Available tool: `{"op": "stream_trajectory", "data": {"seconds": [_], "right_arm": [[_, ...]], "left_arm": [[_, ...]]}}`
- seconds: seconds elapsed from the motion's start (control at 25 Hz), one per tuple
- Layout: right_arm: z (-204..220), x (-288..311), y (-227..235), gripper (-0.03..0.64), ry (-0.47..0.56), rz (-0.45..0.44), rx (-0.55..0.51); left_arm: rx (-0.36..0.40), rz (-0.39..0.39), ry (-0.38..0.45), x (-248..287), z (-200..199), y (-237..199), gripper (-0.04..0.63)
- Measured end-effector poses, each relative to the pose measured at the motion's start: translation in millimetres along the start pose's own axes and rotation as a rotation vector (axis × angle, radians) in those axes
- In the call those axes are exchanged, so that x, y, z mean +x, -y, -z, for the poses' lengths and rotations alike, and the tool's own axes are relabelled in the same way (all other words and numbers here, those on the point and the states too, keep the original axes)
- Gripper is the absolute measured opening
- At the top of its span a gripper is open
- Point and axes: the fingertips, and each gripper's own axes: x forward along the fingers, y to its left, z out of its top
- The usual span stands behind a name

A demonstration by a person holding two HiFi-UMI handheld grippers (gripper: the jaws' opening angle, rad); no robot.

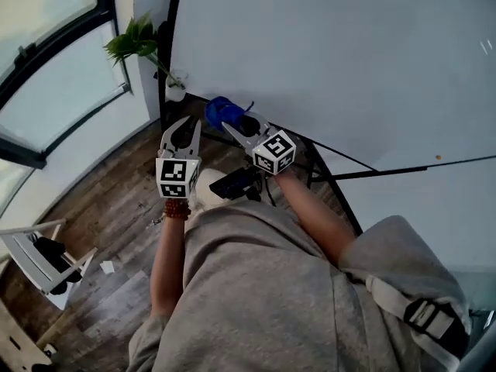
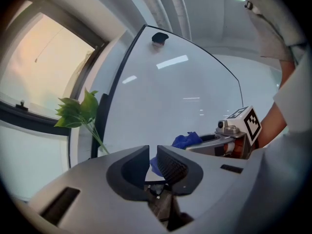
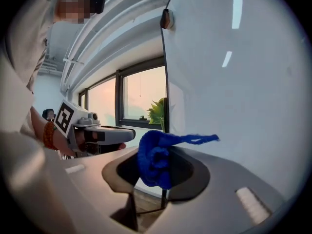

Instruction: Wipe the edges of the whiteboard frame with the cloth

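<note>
Cloth in hand, a person stands at the lower left corner of a whiteboard [image 1: 325,60]. The right tool [image 1: 232,120] is pinched on a bunched blue cloth [image 1: 219,110], one loose tail of it sticking out toward the board. The cloth hangs just beside the dark frame [image 1: 167,45], near where the upright left edge meets the bottom rail. The left tool [image 1: 184,128] hovers alongside. Its jaws stand a narrow gap apart with nothing between them, and the cloth shows only beyond that gap.

The job looks barely under way, or caught between strokes. The cloth is at the frame but is not clearly pressed to it. No streak, dust line or damp mark shows which edges, if any, are done. As a working guess, the left upright, the bottom rail and the far sides are all left to wipe.

Much of the frame is out of sight. The head view cuts off the top and right edges, and the tools and the person's body cover part of the bottom rail. Neither gripper view settles whether the cloth touches the frame. A leafy plant [image 1: 138,41] stands by the window behind the corner, above a wooden floor [image 1: 116,208].
</note>
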Motion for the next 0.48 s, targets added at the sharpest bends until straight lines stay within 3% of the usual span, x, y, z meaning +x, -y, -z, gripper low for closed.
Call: {"op": "stream_trajectory", "data": {"seconds": [0.12,0.28,0.48], "right_arm": [[-0.2,-35.8,-9.7,0.137,0.028,0.084,-0.031],[19.5,-109.8,-21.9,0.137,0.084,0.285,0.000],[39.5,-181.3,-46.9,0.137,0.138,0.480,0.041]], "left_arm": [[0.060,0.110,-0.006,-2.4,3.8,38.2,0.055],[0.164,0.288,-0.050,-17.0,19.4,112.5,0.055],[0.198,0.399,-0.079,-43.4,31.5,183.9,0.055]]}}
